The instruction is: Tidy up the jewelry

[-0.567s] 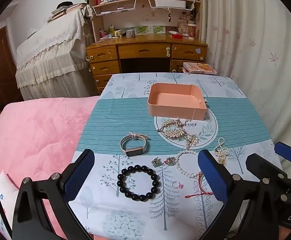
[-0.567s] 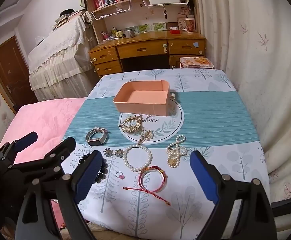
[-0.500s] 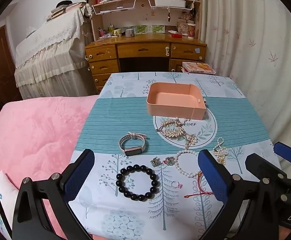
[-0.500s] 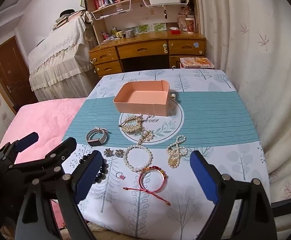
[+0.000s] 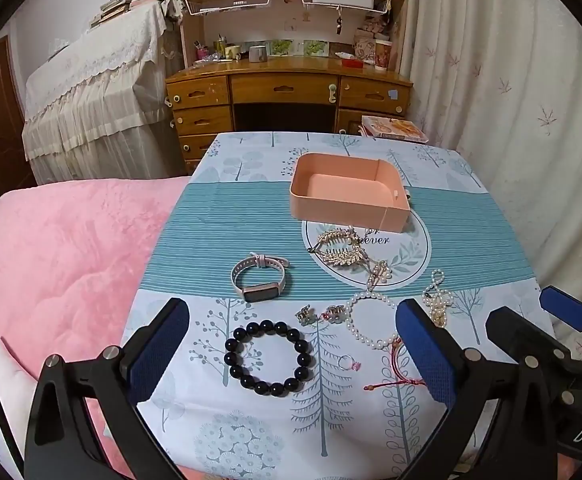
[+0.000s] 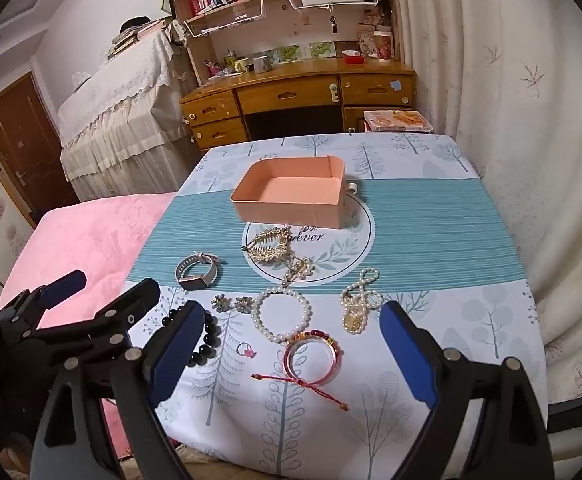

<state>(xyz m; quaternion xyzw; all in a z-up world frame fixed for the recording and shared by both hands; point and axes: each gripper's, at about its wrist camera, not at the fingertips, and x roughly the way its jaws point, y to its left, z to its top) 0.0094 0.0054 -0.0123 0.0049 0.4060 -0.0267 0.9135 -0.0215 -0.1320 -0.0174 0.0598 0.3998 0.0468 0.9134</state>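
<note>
An empty pink box (image 5: 347, 190) (image 6: 291, 196) sits mid-table. In front of it lie a gold leaf comb (image 5: 337, 248) (image 6: 269, 246), a watch (image 5: 257, 276) (image 6: 197, 272), a black bead bracelet (image 5: 267, 358), a white pearl bracelet (image 5: 367, 322) (image 6: 281, 312), a pearl necklace with pendant (image 6: 359, 300), a red bangle with cord (image 6: 311, 356), a small ring (image 5: 347, 362) (image 6: 245, 349) and two flower earrings (image 6: 231, 303). My left gripper (image 5: 291, 356) is open above the black bracelet. My right gripper (image 6: 291, 356) is open above the red bangle. Both are empty.
The table (image 5: 471, 220) has a tree-print cloth with a teal band. A pink bed (image 5: 59, 260) adjoins its left side. A curtain (image 6: 531, 140) hangs at the right. A wooden desk (image 5: 287, 88) with bookshelves stands behind.
The left gripper has drifted slightly; the jewelry shifts a little left in its view. The right gripper and all objects stay put.
</note>
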